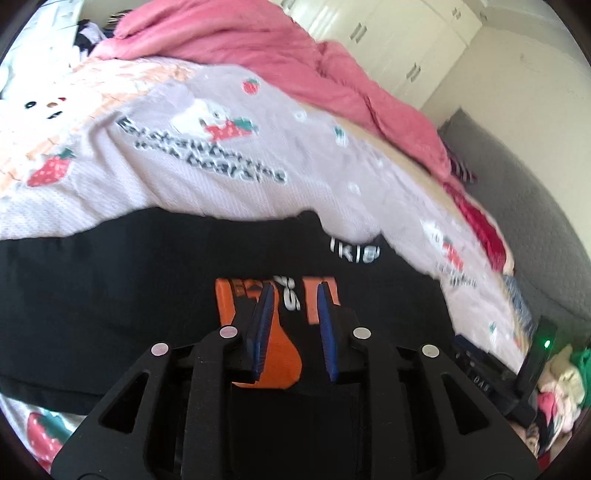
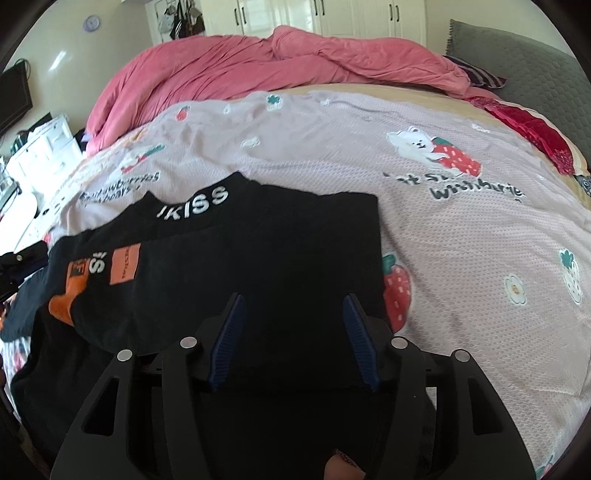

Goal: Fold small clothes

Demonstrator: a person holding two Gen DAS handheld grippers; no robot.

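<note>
A black top [image 2: 258, 251] with white "KISS" lettering on the collar and orange patches is lying on the bed [image 2: 461, 229], spread over a pale lilac cover printed with strawberries and little white bears. In the right wrist view it fills the lower left and centre of the frame, collar toward the upper left, one layer folded over another. The right tongs [image 2: 293, 306] sit low in the centre, their blue pads spread wide with black fabric lying beneath the gap — neither pad is pressing on anything. In the left wrist view the left tongs [image 1: 295, 291] are in the lower centre over the orange patch [image 1: 258, 325], jaws only slightly parted, and nothing is pinched between them as far as I can see, though that view is a bit blurred. A rumpled pink duvet [image 2: 258, 62] is heaped along the far side of the bed, white wardrobe doors [image 2: 332, 14] behind it — and a grey quilted headboard [image 2: 524, 74] sits at the upper right.
</note>
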